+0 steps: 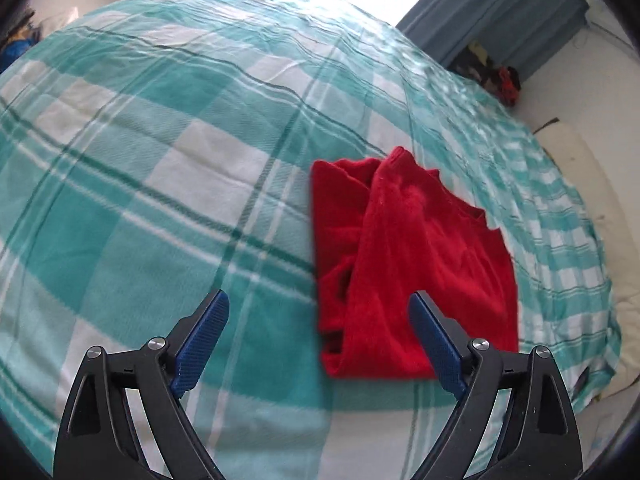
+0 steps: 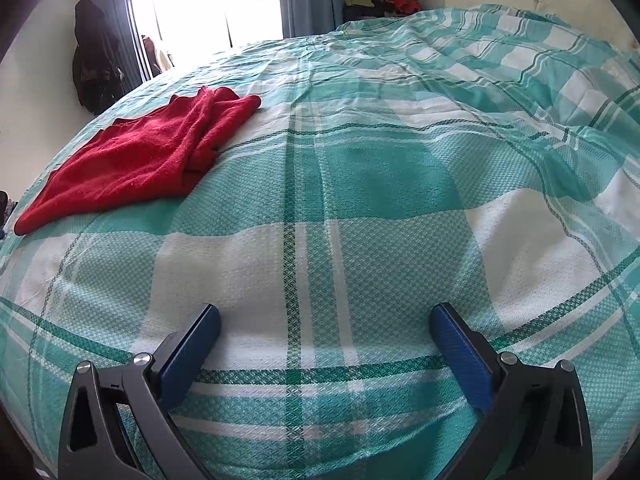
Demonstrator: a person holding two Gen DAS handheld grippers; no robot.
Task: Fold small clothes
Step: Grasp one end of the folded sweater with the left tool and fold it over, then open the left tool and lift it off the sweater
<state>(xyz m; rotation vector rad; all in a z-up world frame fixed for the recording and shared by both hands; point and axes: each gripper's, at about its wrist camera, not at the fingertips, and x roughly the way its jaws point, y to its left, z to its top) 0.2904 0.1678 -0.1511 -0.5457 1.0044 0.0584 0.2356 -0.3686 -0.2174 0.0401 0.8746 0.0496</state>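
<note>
Red knit garment [image 1: 412, 264]: we find it folded into a compact bundle, lying on the green-and-white checked bedspread [image 1: 160, 160]. Left tongs [image 1: 318, 300]: released, empty, poised just above its near edge. Right tongs [image 2: 326, 316]: released, empty, well apart over bare bedspread. We judge folding largely done; perhaps tidying remains.

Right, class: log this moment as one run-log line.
left gripper open, empty | right gripper open, empty | red garment folded on checked bedspread
</note>
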